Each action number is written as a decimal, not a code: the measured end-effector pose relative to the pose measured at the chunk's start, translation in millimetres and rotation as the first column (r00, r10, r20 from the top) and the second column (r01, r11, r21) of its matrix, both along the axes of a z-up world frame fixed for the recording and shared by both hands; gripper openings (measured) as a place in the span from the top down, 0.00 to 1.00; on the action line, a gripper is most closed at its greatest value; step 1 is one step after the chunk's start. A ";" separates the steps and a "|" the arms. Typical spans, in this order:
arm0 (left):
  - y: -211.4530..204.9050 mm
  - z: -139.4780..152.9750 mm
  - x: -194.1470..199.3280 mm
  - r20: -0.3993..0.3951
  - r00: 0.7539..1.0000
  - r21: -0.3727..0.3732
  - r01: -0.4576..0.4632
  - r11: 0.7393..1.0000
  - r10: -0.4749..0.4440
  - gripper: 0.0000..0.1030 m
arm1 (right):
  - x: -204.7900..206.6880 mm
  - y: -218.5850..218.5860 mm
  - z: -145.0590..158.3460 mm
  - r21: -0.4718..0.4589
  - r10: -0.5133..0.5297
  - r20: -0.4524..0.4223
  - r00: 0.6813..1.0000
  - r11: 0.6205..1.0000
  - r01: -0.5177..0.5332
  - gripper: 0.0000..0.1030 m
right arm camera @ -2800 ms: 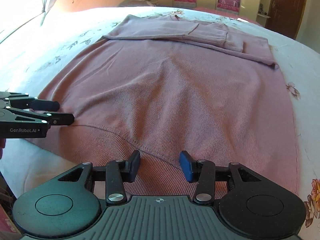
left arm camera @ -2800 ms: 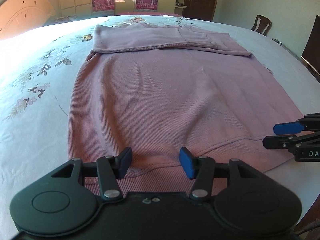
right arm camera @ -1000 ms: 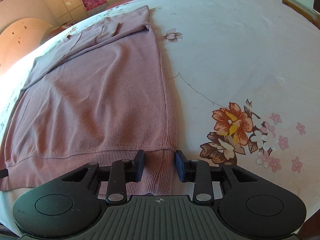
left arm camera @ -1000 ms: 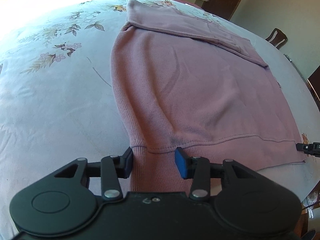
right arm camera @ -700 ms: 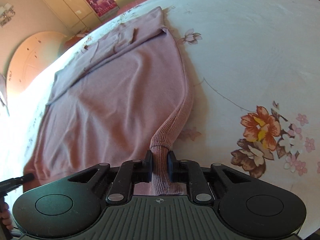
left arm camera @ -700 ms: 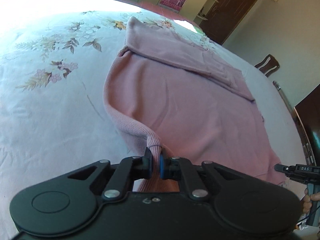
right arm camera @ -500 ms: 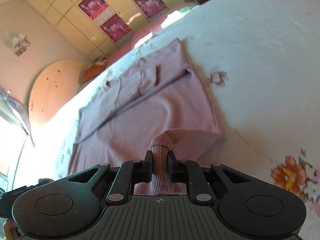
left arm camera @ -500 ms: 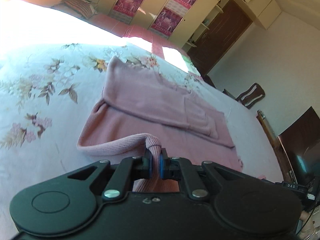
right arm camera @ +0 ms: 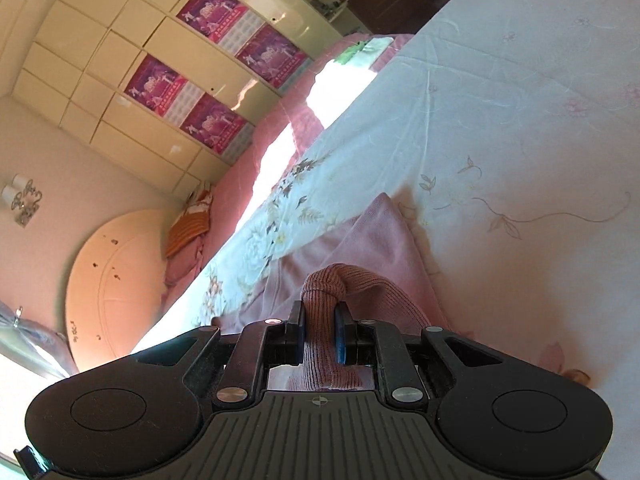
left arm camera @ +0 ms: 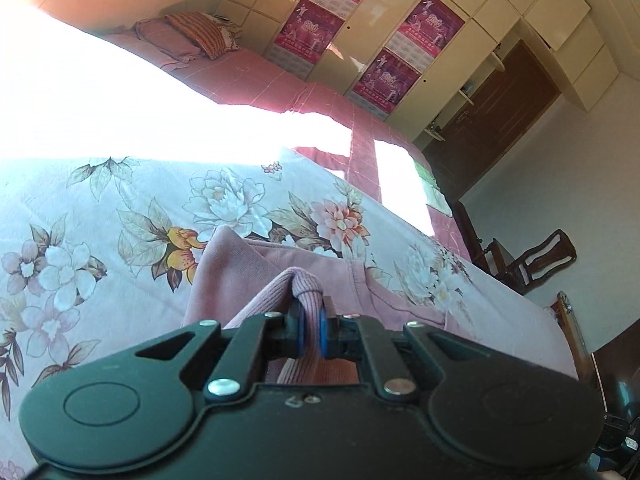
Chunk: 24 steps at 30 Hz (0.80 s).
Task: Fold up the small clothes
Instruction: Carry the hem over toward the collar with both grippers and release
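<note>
A pink ribbed sweater (left arm camera: 240,268) lies on a floral bedsheet (left arm camera: 100,216). My left gripper (left arm camera: 311,330) is shut on the bunched ribbed hem at the sweater's left corner and holds it lifted over the far, shoulder end. My right gripper (right arm camera: 320,338) is shut on the hem's right corner, the sweater (right arm camera: 376,232) showing beyond it. Most of the sweater's body is hidden under both grippers.
The floral sheet (right arm camera: 500,140) spreads right of the sweater. Behind the bed are a pink mattress with pillows (left arm camera: 192,36), cream cupboards with posters (left arm camera: 400,40), a brown door (left arm camera: 500,112) and a wooden chair (left arm camera: 532,260).
Both grippers closed on the hem corners, then lifted and carried the hem forward over the sweater toward its shoulder end. Both cameras now tilt upward to the room.
</note>
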<state>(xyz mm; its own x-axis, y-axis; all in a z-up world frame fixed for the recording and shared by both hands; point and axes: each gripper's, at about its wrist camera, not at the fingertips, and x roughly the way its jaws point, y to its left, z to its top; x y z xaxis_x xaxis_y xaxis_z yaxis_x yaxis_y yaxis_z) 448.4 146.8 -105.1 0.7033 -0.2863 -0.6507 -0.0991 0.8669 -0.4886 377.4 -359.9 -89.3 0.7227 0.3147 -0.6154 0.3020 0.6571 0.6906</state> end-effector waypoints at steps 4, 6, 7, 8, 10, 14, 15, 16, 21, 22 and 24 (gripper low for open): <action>-2.1 -27.2 32.6 -0.087 0.995 0.077 -0.033 0.996 0.040 0.83 | 30.9 -3.9 -20.5 0.006 -0.024 -0.054 0.998 1.000 0.024 0.86; 2.8 -34.6 37.4 -0.112 0.993 0.073 -0.023 0.997 0.031 0.79 | 33.2 -10.2 -25.7 0.015 -0.034 -0.062 0.997 0.999 0.035 0.72; 6.1 -35.9 37.8 -0.116 0.993 0.061 -0.013 0.998 0.020 0.77 | 33.9 -12.0 -24.1 0.001 -0.033 -0.054 0.998 0.999 0.033 0.64; 10.9 -34.8 34.4 -0.110 0.994 0.044 -0.004 0.999 0.008 0.62 | 32.7 -13.6 -19.7 -0.022 -0.016 -0.022 1.000 1.000 0.015 0.54; 17.4 -29.9 25.2 -0.069 0.998 0.035 0.002 0.999 0.000 0.47 | 32.0 -15.7 -12.7 -0.064 0.031 0.015 0.999 0.997 -0.030 0.53; 25.8 -21.9 19.4 -0.034 0.999 0.072 0.045 0.996 -0.042 0.46 | 32.2 -18.3 -11.0 -0.122 0.072 0.051 0.996 0.990 -0.065 0.52; 23.5 -21.6 20.7 -0.030 0.998 0.108 0.064 0.992 -0.061 0.46 | 33.8 -17.0 -12.9 -0.138 0.093 0.052 0.994 0.987 -0.085 0.51; 18.8 -22.1 23.6 -0.029 0.996 0.150 0.093 0.984 -0.089 0.45 | 35.0 -15.4 -14.1 -0.156 0.112 0.050 0.992 0.982 -0.103 0.50; -16.5 -36.0 47.6 -0.055 0.975 0.316 0.222 0.922 -0.216 0.45 | 51.4 18.5 -30.1 -0.288 0.243 -0.002 0.970 0.929 -0.234 0.49; -21.4 -39.3 52.3 -0.062 0.974 0.334 0.227 0.915 -0.219 0.45 | 53.7 25.4 -32.1 -0.322 0.267 -0.011 0.964 0.911 -0.256 0.49; -28.3 -45.3 60.3 -0.062 0.971 0.345 0.238 0.908 -0.231 0.46 | 58.0 34.0 -34.9 -0.378 0.302 -0.021 0.953 0.880 -0.288 0.48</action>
<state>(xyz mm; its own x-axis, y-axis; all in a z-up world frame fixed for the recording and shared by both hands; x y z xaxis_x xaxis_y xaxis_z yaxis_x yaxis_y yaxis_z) 508.7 118.5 -150.4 0.6301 -0.1950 -0.7516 0.1212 0.9808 -0.1528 435.4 -325.8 -124.1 0.6569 0.2698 -0.7041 0.0330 0.9226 0.3843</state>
